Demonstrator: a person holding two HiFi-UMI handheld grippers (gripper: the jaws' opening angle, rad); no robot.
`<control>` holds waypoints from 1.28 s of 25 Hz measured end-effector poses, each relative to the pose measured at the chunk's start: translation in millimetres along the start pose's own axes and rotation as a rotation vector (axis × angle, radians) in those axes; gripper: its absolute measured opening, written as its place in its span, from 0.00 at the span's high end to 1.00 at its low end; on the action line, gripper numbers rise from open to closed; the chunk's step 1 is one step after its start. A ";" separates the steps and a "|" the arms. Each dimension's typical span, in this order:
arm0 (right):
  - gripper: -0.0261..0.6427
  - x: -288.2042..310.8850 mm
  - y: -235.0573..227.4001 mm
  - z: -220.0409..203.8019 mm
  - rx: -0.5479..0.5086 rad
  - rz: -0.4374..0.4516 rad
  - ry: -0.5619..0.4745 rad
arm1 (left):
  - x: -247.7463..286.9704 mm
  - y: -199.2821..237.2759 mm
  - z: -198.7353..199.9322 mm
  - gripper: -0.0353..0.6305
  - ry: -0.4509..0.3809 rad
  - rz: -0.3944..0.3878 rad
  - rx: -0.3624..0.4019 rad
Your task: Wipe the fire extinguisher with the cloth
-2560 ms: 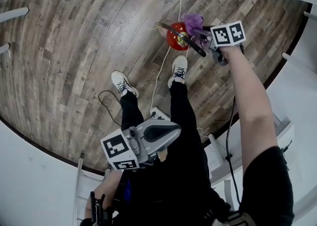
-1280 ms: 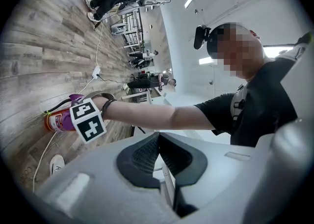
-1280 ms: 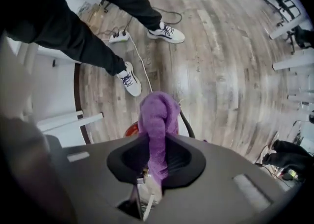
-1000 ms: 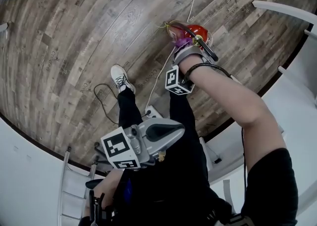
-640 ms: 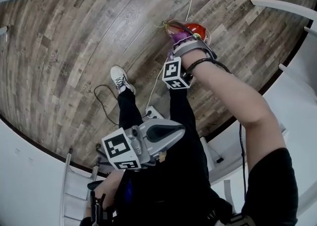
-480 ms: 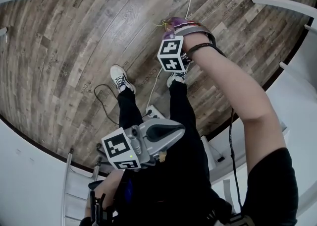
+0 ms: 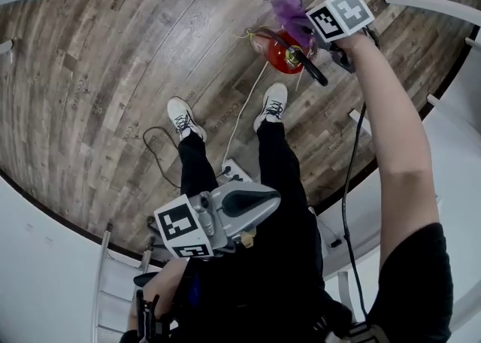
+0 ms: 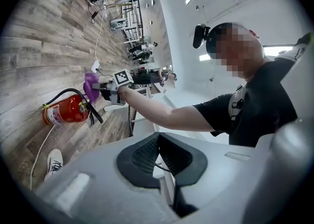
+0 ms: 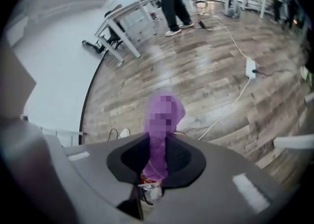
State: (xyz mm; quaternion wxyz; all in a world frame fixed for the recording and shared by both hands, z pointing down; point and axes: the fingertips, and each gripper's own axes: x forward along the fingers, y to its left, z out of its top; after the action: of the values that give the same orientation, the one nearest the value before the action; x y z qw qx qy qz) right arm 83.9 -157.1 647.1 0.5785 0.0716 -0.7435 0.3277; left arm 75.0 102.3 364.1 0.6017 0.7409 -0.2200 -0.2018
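A red fire extinguisher [image 7: 283, 53] stands on the wood floor ahead of the person's shoes, its black hose and lever [image 7: 307, 68] sticking out to the right. My right gripper [image 7: 307, 28] hovers just above and right of its top, shut on a purple cloth [image 7: 290, 12] that bunches out past the jaws. The right gripper view shows the cloth [image 9: 158, 153] pinched between the pads. In the left gripper view the extinguisher [image 8: 64, 111] lies sideways with the cloth [image 8: 91, 85] over its valve. My left gripper [image 7: 239, 207] stays near the person's waist, shut and empty.
A white cable [image 7: 246, 104] runs across the floor past the extinguisher to a power strip [image 7: 234, 172]. The person's white shoes [image 7: 183, 121] stand close behind it. A curved white wall base [image 7: 353, 176] borders the floor. Tables [image 9: 122, 34] and other people stand farther off.
My right gripper has rolled over and swung up and to the right with the cloth, from the extinguisher's near left side to above its top. The left gripper has stayed put.
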 end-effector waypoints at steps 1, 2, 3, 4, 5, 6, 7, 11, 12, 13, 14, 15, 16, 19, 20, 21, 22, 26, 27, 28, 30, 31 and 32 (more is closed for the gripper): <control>0.86 -7.4 -11.1 -7.0 0.062 0.021 -0.033 | -1.4 3.1 -0.6 0.95 0.004 0.008 -0.003; 0.86 -14.9 -19.0 -13.9 0.111 0.045 -0.069 | -1.5 6.2 -1.6 0.95 0.013 0.012 -0.004; 0.86 -21.7 -24.4 -21.3 0.147 0.074 -0.105 | 0.5 8.8 -3.7 0.95 0.028 0.012 -0.004; 0.86 -26.7 -28.7 -30.1 0.176 0.108 -0.135 | 5.2 10.7 -6.9 0.95 0.047 0.008 -0.003; 0.86 -29.9 -31.8 -40.0 0.197 0.149 -0.154 | 12.3 11.3 -11.1 0.95 0.069 0.000 -0.001; 0.86 -31.5 -33.4 -50.5 0.215 0.194 -0.164 | 20.7 10.8 -15.8 0.95 0.091 -0.011 -0.002; 0.86 -31.6 -33.8 -61.2 0.234 0.241 -0.170 | 29.0 9.7 -20.7 0.95 0.112 -0.023 -0.003; 0.86 -16.5 -31.6 -90.2 0.327 0.389 -0.222 | 45.3 8.4 -39.2 0.95 0.182 -0.045 -0.021; 0.86 -9.7 -31.0 -94.2 0.347 0.410 -0.235 | 46.5 9.3 -43.2 0.95 0.194 -0.045 -0.026; 0.86 -2.8 -30.7 -97.6 0.361 0.424 -0.242 | 47.7 10.6 -46.8 0.95 0.205 -0.046 -0.030; 0.86 3.7 -31.2 -100.6 0.369 0.433 -0.244 | 49.6 12.3 -50.0 0.95 0.214 -0.048 -0.032; 0.86 9.0 -32.6 -102.5 0.373 0.438 -0.247 | 52.4 14.4 -53.2 0.95 0.222 -0.052 -0.034; 0.86 12.8 -34.8 -103.0 0.379 0.445 -0.256 | 55.7 16.6 -56.7 0.95 0.229 -0.060 -0.038; 0.86 18.7 -43.5 -96.0 0.435 0.499 -0.330 | 64.4 25.7 -66.8 0.95 0.251 -0.093 -0.052; 0.86 21.1 -45.8 -93.5 0.463 0.528 -0.358 | 66.0 29.6 -68.9 0.95 0.256 -0.104 -0.056; 0.86 25.2 -48.2 -93.0 0.490 0.556 -0.378 | 67.0 34.0 -70.2 0.95 0.258 -0.113 -0.059; 0.86 31.2 -50.6 -94.2 0.511 0.582 -0.389 | 67.5 39.3 -70.4 0.95 0.258 -0.118 -0.063; 0.86 66.5 -62.1 -103.8 0.556 0.641 -0.405 | 69.0 68.2 -67.9 0.95 0.246 -0.119 -0.090; 0.86 78.2 -67.5 -107.5 0.564 0.630 -0.405 | 68.6 76.3 -68.2 0.95 0.245 -0.118 -0.094; 0.86 91.4 -75.5 -112.8 0.569 0.599 -0.399 | 67.6 85.0 -69.0 0.95 0.245 -0.118 -0.096; 0.86 121.2 -93.1 -124.0 0.572 0.519 -0.382 | 64.0 103.2 -71.3 0.95 0.246 -0.117 -0.102; 0.86 136.9 -99.8 -128.2 0.576 0.490 -0.374 | 61.8 112.8 -72.6 0.95 0.247 -0.115 -0.110; 0.86 152.7 -105.8 -131.7 0.580 0.467 -0.367 | 59.8 123.2 -73.6 0.95 0.248 -0.113 -0.118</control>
State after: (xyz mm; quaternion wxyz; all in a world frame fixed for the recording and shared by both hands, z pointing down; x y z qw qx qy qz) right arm 193.5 -122.4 843.7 0.3022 0.1182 -0.7073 0.6281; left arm 155.4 105.3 497.1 0.6544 0.7347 -0.0896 -0.1549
